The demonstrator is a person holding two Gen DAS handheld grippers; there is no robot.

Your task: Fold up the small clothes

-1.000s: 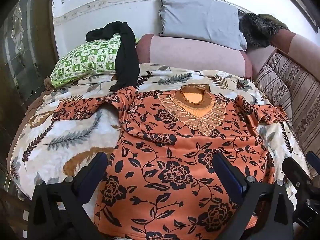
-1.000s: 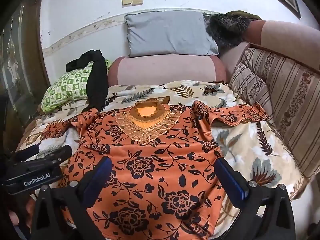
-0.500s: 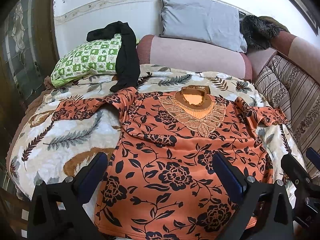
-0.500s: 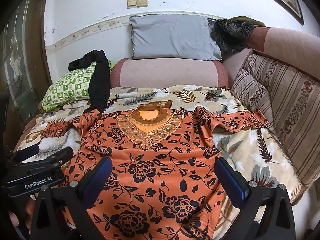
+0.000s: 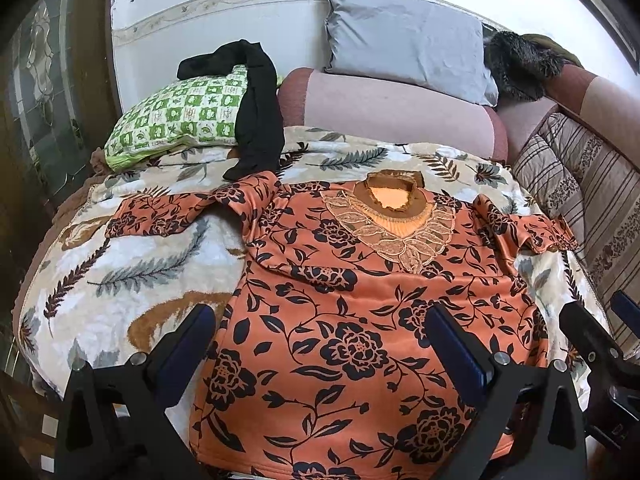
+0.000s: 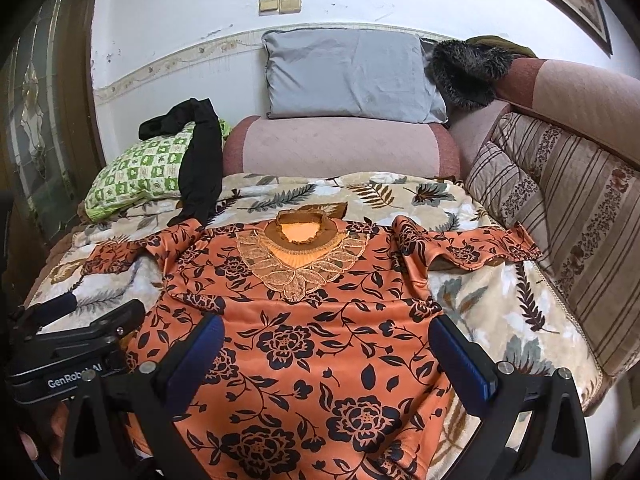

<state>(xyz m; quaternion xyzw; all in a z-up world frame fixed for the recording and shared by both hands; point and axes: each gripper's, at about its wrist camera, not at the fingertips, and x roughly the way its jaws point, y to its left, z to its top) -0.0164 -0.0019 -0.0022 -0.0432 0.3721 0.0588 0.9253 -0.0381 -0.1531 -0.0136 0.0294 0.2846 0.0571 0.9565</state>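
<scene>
Both views drifted slightly back; left tool, right tool wide apart, empty, above blouse.

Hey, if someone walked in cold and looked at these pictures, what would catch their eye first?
The orange floral top spread flat, sleeves out, across the leaf-print blanket dominates both views. Behind it, a black garment drapes over the green checked pillow, beside a grey pillow. Both grippers, left gripper and right gripper, hang open over the hem.

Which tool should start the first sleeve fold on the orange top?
Probably left. The left tool hangs open over the orange floral top's hem beside the flat, spread left sleeve. The right tool is open too, but its right sleeve lies bunched.
</scene>
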